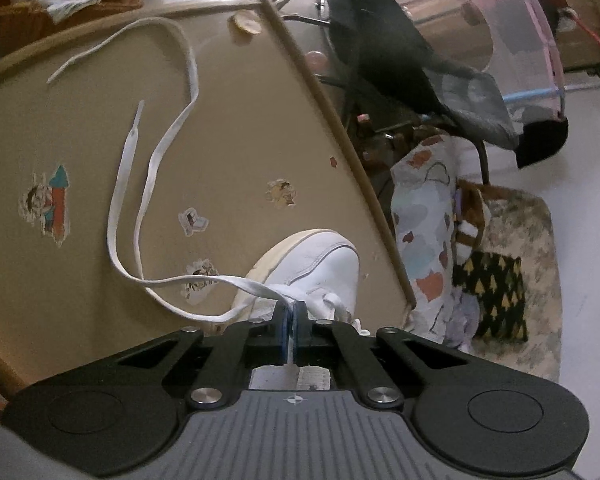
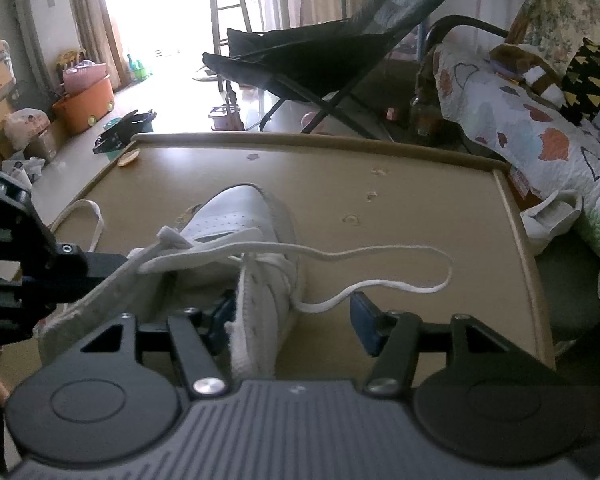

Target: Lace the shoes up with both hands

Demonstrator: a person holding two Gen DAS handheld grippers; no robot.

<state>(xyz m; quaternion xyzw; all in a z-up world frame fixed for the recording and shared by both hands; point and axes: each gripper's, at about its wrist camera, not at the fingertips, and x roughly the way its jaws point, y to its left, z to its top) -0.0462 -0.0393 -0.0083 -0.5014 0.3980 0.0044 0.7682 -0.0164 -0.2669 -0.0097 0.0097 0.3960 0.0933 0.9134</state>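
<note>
Both wrist views close, angled down, sharing white shoe (image 1: 312, 268) on tan table (image 2: 420, 208).

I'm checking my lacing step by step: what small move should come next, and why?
Probably draw the left gripper gently up and away from the white shoe. Its jaws are shut on the lace, which trails slack in loops over the table; the open right gripper straddles the shoe's side.

Smooth white leather-look shoe (image 2: 236, 216), flat woven lace (image 1: 156, 168), matt tan table (image 1: 240, 120)
</note>
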